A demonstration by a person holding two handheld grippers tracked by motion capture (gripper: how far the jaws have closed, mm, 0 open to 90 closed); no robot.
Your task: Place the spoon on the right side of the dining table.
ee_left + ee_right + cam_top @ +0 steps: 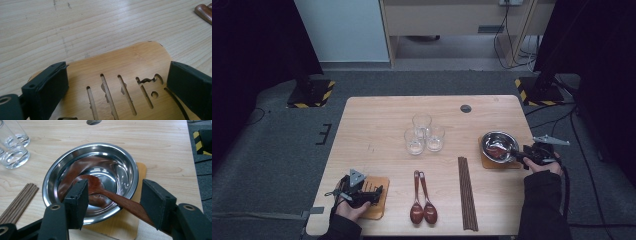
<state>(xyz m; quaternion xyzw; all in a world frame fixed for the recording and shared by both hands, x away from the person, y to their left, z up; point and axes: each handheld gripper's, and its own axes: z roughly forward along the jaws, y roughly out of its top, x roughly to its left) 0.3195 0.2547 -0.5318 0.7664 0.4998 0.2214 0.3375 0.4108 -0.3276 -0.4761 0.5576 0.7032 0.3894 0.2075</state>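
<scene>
Spoon (pixel 100 191) is already sitting in the steel bowl (pixel 125 167), scoop down in the basin and handle poking out over the rim toward the right gripper (pixel 115 202). That gripper's jaws stand apart on either side of the handle and aren't pinching it, so it looks like the drop-off step is basically done. The bowl itself sits on a wooden trivet (pixel 140 170) at the right side of the surface (pixel 377 130).

Next move, I'd guess, is backing the right gripper straight off without clipping the handle, then going for one of the two spoons (pixel 423 200) lying near the front edge, beside the bundle of chopsticks (pixel 467 192).

Left gripper (pixel 117 87) hangs open over a second trivet (pixel 125 65) with slots cut in it, holding nothing; hard to say whether it's touching the wood.

Three glasses (pixel 424 132) cluster mid-surface. Room's got grey carpet, dark curtains both sides, and hazard-striped stand bases.
</scene>
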